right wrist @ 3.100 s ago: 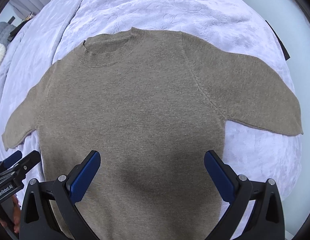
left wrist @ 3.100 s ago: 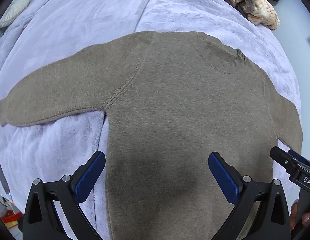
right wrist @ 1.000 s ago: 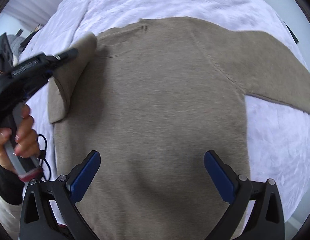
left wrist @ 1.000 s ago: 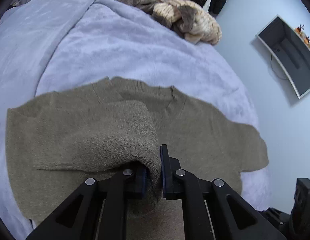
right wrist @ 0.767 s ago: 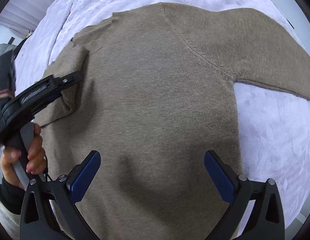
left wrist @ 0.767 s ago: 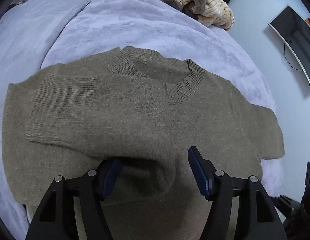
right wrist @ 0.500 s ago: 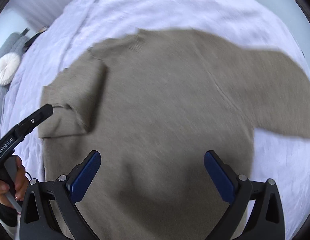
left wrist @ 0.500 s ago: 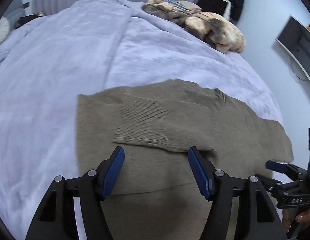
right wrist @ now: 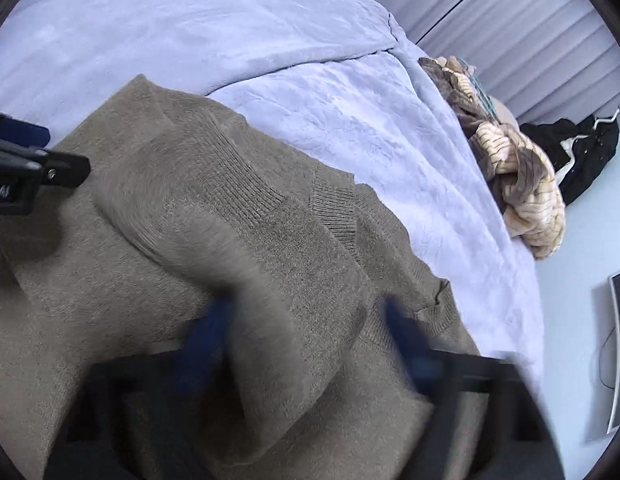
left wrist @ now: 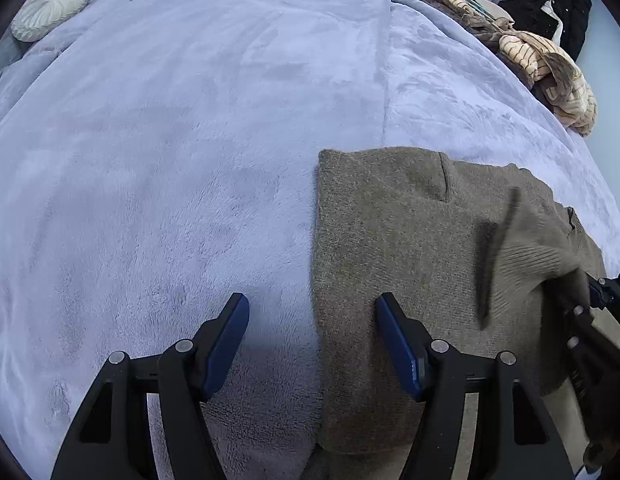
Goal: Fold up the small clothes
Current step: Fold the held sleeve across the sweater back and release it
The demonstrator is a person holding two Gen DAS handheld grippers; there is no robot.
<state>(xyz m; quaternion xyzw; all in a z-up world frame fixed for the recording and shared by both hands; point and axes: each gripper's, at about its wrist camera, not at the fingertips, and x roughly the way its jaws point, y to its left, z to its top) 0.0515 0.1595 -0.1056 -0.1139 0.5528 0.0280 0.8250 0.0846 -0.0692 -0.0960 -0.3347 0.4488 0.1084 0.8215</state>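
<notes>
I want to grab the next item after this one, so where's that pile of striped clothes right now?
The pile of striped clothes lies at the far right edge of the lilac blanket, beyond the brown sweater, next to the black garment near the wall.

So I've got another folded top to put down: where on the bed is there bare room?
The blanket lies bare left of the brown sweater, up to the round cushion. A narrower strip runs between the sweater's collar and the clothes pile. It is crowded at the sweater, where the right gripper works.
</notes>
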